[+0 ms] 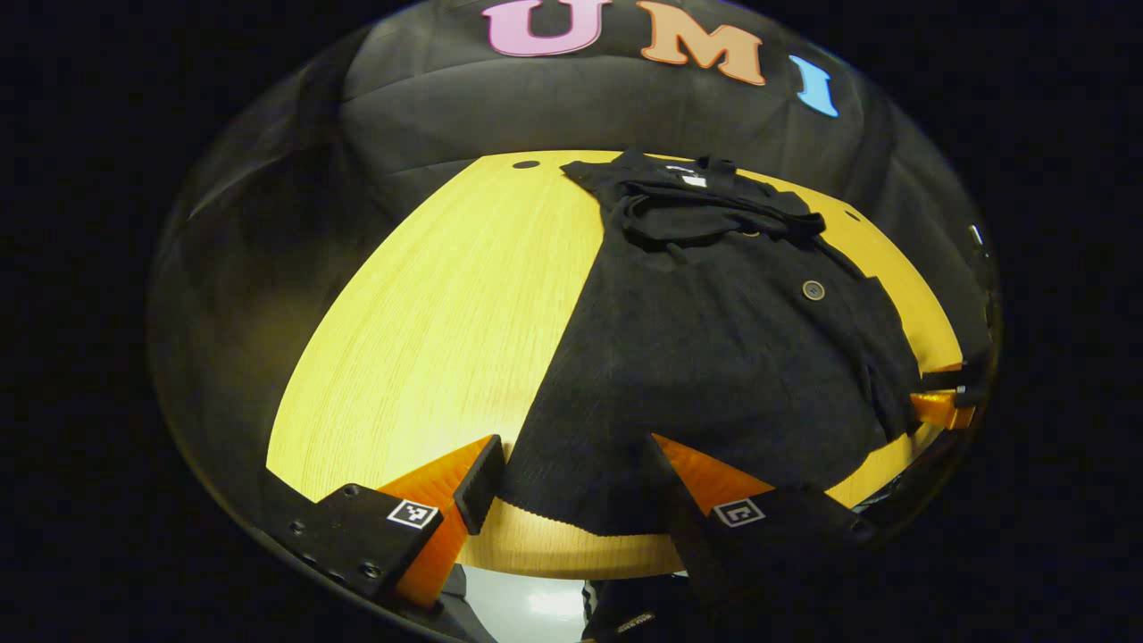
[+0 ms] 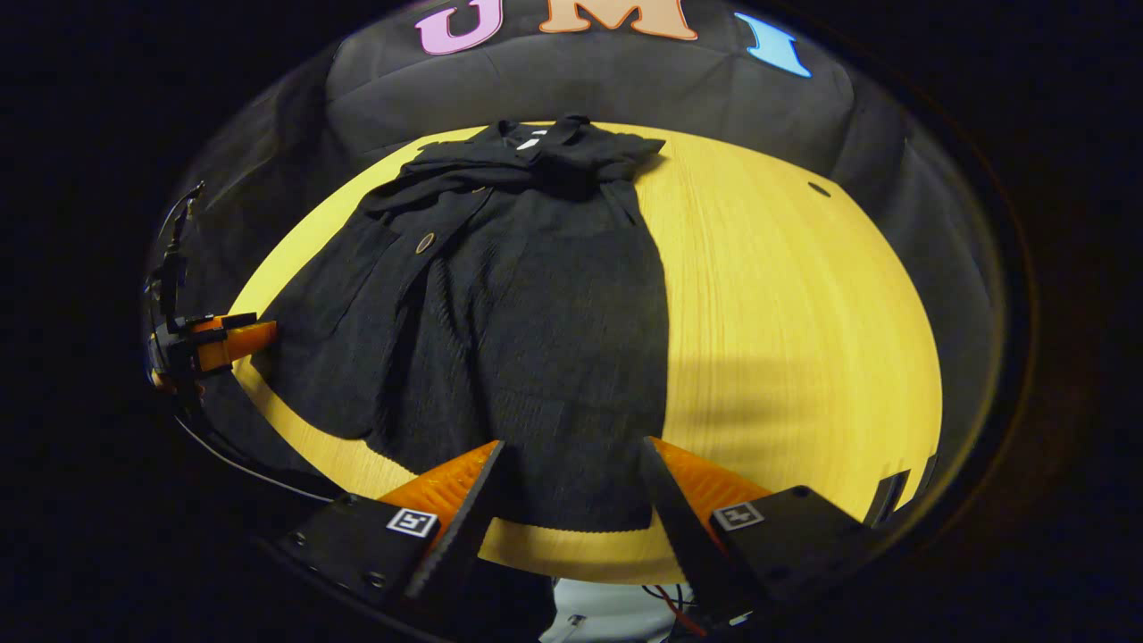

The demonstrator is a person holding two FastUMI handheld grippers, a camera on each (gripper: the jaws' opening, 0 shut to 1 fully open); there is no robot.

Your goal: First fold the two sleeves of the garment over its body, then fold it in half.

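We see the garment (image 1: pixel 714 357) lying flat on the counter (image 1: pixel 446 313), both sleeves (image 1: pixel 705 210) folded across its chest. Our left gripper (image 1: pixel 571 482) and right gripper (image 2: pixel 571 487) hover spread wide over its near hem, grasping nothing.

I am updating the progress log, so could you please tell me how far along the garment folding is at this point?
Done, it appears: both sleeves lie bunched across the upper body of the garment, near the collar. In hand: the left gripper and right gripper are both open, poised over the near hem on the table, gripping nothing yet. Left: grasp the hem and fold the garment in half.
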